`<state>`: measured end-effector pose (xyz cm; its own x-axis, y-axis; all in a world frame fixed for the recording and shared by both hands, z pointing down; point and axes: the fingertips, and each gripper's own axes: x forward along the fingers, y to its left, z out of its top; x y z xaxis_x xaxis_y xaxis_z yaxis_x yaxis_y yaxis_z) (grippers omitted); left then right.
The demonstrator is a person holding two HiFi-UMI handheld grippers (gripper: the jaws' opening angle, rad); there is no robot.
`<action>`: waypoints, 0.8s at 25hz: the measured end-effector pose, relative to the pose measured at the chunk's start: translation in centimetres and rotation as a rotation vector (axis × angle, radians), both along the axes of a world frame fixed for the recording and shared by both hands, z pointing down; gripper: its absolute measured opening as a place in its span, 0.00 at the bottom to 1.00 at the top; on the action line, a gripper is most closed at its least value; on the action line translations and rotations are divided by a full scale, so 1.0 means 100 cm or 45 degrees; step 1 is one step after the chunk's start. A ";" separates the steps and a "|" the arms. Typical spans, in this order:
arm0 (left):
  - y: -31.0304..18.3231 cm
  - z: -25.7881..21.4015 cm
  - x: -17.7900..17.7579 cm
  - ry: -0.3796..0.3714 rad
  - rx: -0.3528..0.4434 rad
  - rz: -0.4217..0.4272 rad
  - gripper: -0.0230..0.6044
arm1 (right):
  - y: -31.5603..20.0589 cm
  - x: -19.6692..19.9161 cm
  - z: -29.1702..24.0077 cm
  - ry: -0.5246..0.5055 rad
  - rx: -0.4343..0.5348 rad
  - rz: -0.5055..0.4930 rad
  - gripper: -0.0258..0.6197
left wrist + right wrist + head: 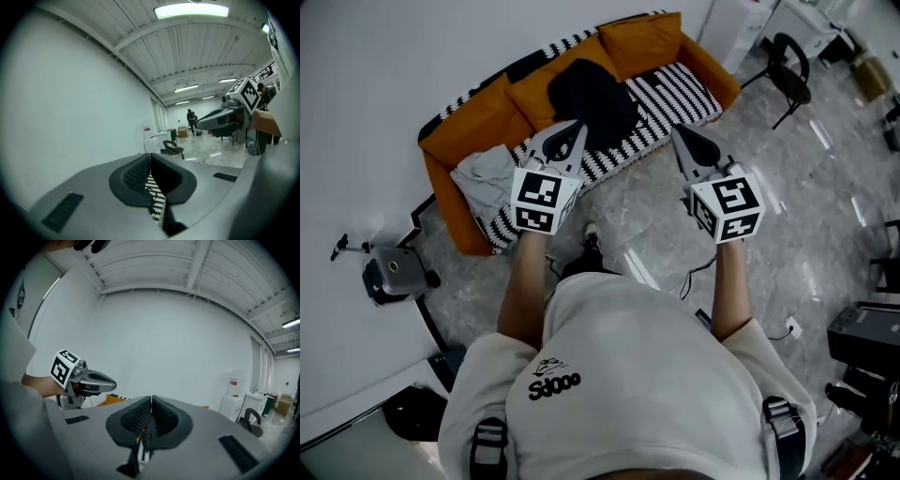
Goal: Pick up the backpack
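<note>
A black backpack (592, 101) lies on the orange sofa (469, 131), on its black-and-white striped cover. My left gripper (576, 128) is held out level in front of the sofa, its tip at the backpack's near left edge in the head view; its jaws are shut with nothing between them. My right gripper (678, 132) is held level to the right of the backpack, over the striped cover's front edge, also shut and empty. In the left gripper view the left gripper (150, 157) points along the wall and the right gripper (220, 117) shows at the right. The right gripper view shows the right gripper (151, 400) with the left gripper (91, 379) beside it.
A grey cloth (487, 176) lies on the sofa's left end. A small grey machine (392, 274) stands on the floor at the left by the white wall. Black chairs (789, 67) and equipment (867, 342) stand at the right. A cable (698, 272) runs over the marble floor.
</note>
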<state>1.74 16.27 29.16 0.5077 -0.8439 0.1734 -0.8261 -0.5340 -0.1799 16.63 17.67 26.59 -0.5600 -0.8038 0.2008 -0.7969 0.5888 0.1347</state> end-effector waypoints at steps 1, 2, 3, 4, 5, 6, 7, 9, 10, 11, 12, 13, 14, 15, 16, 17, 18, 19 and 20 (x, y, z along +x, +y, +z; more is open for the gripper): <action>-0.013 0.000 -0.003 0.000 -0.005 0.004 0.07 | -0.013 -0.003 0.000 -0.001 -0.007 0.004 0.10; -0.026 0.000 -0.007 0.002 -0.012 0.006 0.07 | -0.026 -0.006 0.000 -0.002 -0.017 0.006 0.10; -0.039 0.001 -0.010 0.005 -0.020 0.007 0.07 | -0.038 -0.010 0.001 0.000 -0.028 0.006 0.10; -0.051 0.002 -0.013 0.008 -0.028 0.009 0.07 | -0.049 -0.014 0.002 0.006 -0.040 0.004 0.10; -0.062 0.003 -0.015 0.011 -0.036 0.012 0.07 | -0.059 -0.017 0.003 0.015 -0.053 0.003 0.10; -0.072 0.004 -0.017 0.013 -0.043 0.018 0.07 | -0.069 -0.019 0.005 0.023 -0.067 0.003 0.10; -0.081 0.006 -0.018 0.013 -0.049 0.024 0.07 | -0.078 -0.022 0.007 0.027 -0.079 0.005 0.10; -0.097 0.009 -0.022 0.015 -0.058 0.033 0.07 | -0.095 -0.027 0.010 0.024 -0.102 0.006 0.10; -0.106 0.011 -0.024 0.017 -0.063 0.035 0.07 | -0.103 -0.030 0.012 0.023 -0.111 0.007 0.10; -0.114 0.012 -0.027 0.020 -0.069 0.036 0.07 | -0.112 -0.033 0.013 0.024 -0.117 0.008 0.10; -0.123 0.013 -0.030 0.023 -0.074 0.037 0.07 | -0.120 -0.036 0.014 0.027 -0.122 0.010 0.10; -0.132 0.014 -0.033 0.026 -0.080 0.039 0.07 | -0.129 -0.039 0.014 0.029 -0.124 0.012 0.10; -0.140 0.015 -0.037 0.028 -0.085 0.041 0.07 | -0.137 -0.043 0.014 0.029 -0.126 0.014 0.10; -0.147 0.016 -0.040 0.030 -0.091 0.041 0.07 | -0.145 -0.046 0.014 0.030 -0.127 0.014 0.10; -0.155 0.017 -0.043 0.031 -0.097 0.041 0.07 | -0.152 -0.050 0.015 0.031 -0.127 0.013 0.10; -0.162 0.019 -0.045 0.032 -0.102 0.042 0.07 | -0.159 -0.053 0.016 0.034 -0.128 0.010 0.10; -0.169 0.020 -0.048 0.032 -0.107 0.042 0.07 | -0.167 -0.056 0.017 0.039 -0.131 0.007 0.10; -0.177 0.022 -0.050 0.033 -0.113 0.042 0.07 | -0.175 -0.060 0.019 0.046 -0.134 0.005 0.10; -0.184 0.025 -0.053 0.033 -0.121 0.041 0.07 | -0.183 -0.063 0.021 0.054 -0.138 0.004 0.10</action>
<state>-3.60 -2.17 31.64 0.5398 -0.8074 0.2381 -0.8119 -0.5741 -0.1059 10.35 -0.62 28.66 -0.5468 -0.7778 0.3097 -0.7937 0.5994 0.1039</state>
